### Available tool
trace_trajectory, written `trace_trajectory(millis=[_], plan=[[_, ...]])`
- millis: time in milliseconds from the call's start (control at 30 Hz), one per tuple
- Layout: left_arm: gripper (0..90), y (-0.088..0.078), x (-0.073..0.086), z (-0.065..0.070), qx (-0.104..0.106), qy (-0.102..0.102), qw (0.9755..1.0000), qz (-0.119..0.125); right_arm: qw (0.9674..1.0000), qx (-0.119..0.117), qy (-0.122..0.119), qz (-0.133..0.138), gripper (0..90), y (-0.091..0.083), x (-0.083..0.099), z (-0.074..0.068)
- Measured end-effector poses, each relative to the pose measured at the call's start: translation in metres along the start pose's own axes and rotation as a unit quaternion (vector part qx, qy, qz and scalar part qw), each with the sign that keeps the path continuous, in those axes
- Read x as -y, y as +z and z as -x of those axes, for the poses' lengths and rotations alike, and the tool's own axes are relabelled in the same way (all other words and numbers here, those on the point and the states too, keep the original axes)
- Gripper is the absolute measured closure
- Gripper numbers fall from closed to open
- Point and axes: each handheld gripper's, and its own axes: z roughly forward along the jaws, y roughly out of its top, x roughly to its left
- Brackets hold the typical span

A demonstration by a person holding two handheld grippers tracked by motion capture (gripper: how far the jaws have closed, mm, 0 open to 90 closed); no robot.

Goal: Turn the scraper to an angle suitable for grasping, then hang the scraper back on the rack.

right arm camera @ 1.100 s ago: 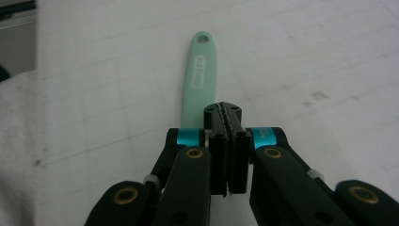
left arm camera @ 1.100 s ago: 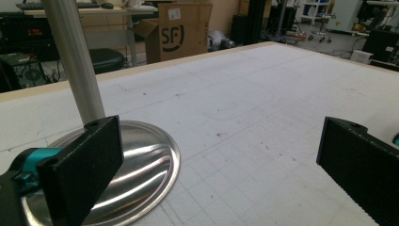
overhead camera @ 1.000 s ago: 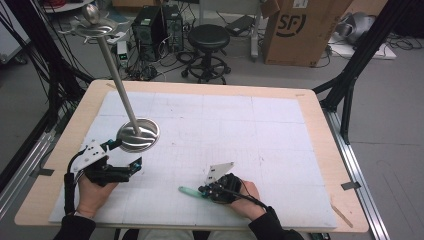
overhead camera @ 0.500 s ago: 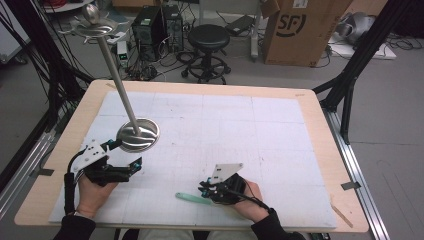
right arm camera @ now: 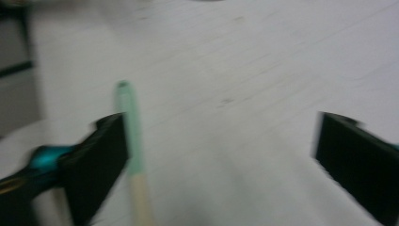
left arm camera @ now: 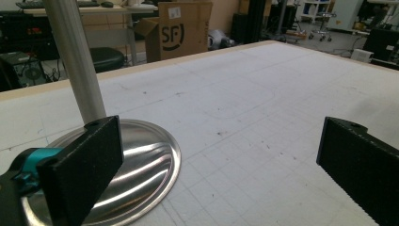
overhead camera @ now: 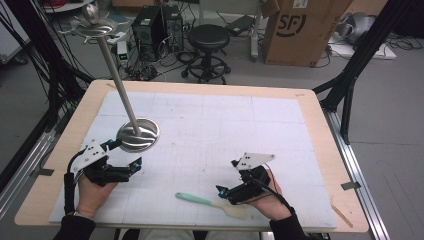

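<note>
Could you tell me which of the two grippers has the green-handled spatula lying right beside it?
The right gripper: the spatula lies on the mat just by its open jaws, while the left gripper sits beside the metal stand's base.

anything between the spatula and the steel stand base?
Nothing: high view shows bare white mat between the spatula and the stand base.

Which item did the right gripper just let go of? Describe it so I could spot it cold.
On the white gridded mat, look near the front edge, just left of the right gripper, whose jaws have just opened. A flat spatula with a mint-green handle and cream blade lies there, the only slim, coloured thing; its neighbour is a shiny steel stand.
</note>
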Motion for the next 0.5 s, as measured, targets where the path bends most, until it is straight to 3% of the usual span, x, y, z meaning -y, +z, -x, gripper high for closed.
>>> trace_trajectory(millis=[33,67,167,500], plan=[[1.7,0.000,0.000,0.000,0.000,0.000,1.0000,0.000,0.9993,0.032,-0.013,0.012,0.1,-0.002,0.000,-0.003],[1.7,0.000,0.000,0.000,0.001,0.001,1.0000,0.000,0.9985,0.043,-0.022,0.023,0.1,-0.004,0.000,-0.005],[1.7,0.000,0.000,0.001,0.001,0.001,1.0000,-0.003,0.9986,0.044,-0.023,0.019,0.0,-0.006,-0.003,-0.006],[1.7,-0.003,0.001,0.000,-0.001,0.001,1.0000,-0.004,0.9983,-0.006,-0.039,-0.042,0.1,0.012,-0.006,-0.013]])
